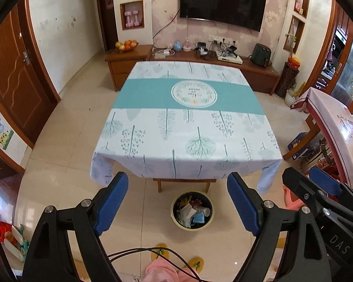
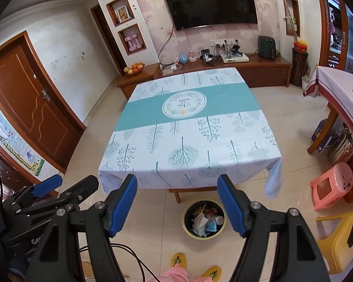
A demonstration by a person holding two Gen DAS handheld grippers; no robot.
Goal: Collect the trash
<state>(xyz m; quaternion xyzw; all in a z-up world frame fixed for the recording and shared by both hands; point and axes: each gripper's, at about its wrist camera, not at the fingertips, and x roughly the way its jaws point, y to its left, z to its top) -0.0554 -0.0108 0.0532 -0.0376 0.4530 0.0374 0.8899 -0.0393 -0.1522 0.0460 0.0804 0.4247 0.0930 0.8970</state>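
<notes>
1. Below the near table (image 1: 188,122) edge, the bin (image 1: 192,209) sits on the floor, full of trash (image 2: 206,219).
2. Both tools, left (image 1: 177,203) and right (image 2: 177,205), hang with fingers apart, empty.
3. Risk: cups near the rim could spill if a tool nudges the bin.

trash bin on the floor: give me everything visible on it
The trash bin is a round, open-topped bin with a pale yellow rim and a dark inside, probably plastic. It stands upright on the tiled floor, just in front of the near edge of the table, below the hanging tablecloth. It holds crumpled white paper, a paper cup lying on its side, a blue mask-like piece and colourful wrappers. No lid shows. Neither set of tongs touches it; from each wrist view it shows between the open blue pads.
</notes>
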